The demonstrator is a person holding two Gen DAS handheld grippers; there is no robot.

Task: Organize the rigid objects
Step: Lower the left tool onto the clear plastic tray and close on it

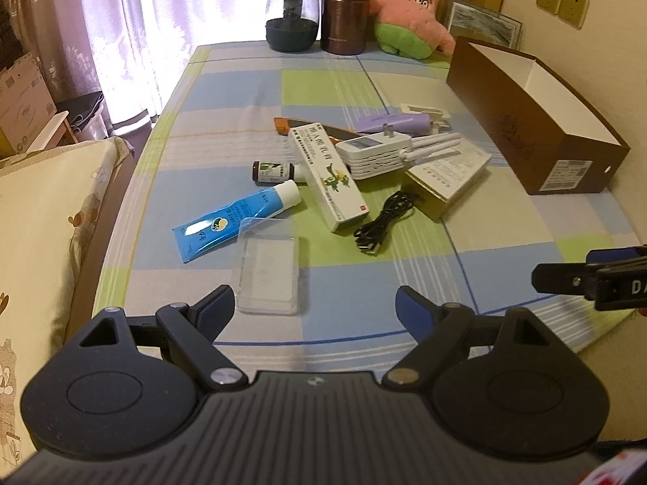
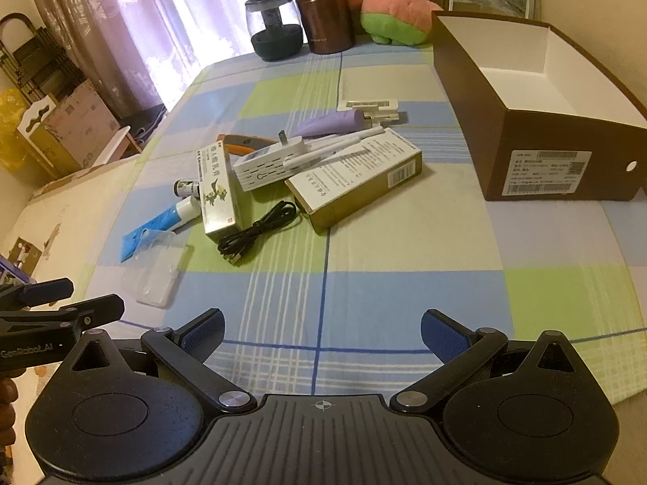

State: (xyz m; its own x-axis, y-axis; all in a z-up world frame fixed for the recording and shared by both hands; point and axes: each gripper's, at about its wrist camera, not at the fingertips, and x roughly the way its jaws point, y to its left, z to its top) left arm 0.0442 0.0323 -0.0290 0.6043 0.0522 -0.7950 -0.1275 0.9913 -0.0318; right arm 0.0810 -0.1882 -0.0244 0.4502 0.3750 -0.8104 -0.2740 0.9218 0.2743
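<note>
A heap of small items lies mid-table: a clear plastic case (image 1: pixel 269 266), a blue tube (image 1: pixel 238 218), a small dark bottle (image 1: pixel 273 171), a long white carton (image 1: pixel 327 173), a white plug-in router (image 1: pixel 376 153), a gold box (image 1: pixel 449 180), a black cable (image 1: pixel 384 222) and a purple tube (image 1: pixel 388 123). An open brown shoebox (image 1: pixel 538 121) stands at the right, empty as far as I see. My left gripper (image 1: pixel 315 307) is open and empty just short of the clear case. My right gripper (image 2: pixel 321 333) is open and empty near the table's front edge, short of the cable (image 2: pixel 259 236) and the gold box (image 2: pixel 356 182).
A dark glass jar (image 1: pixel 291 16), a brown canister (image 1: pixel 345 14) and a pink star plush (image 1: pixel 412 16) stand at the table's far edge. A framed picture (image 1: pixel 481 22) leans on the wall. A bed (image 1: pixel 36 222) lies left of the table. Cardboard boxes (image 2: pixel 72 129) stand by the curtain.
</note>
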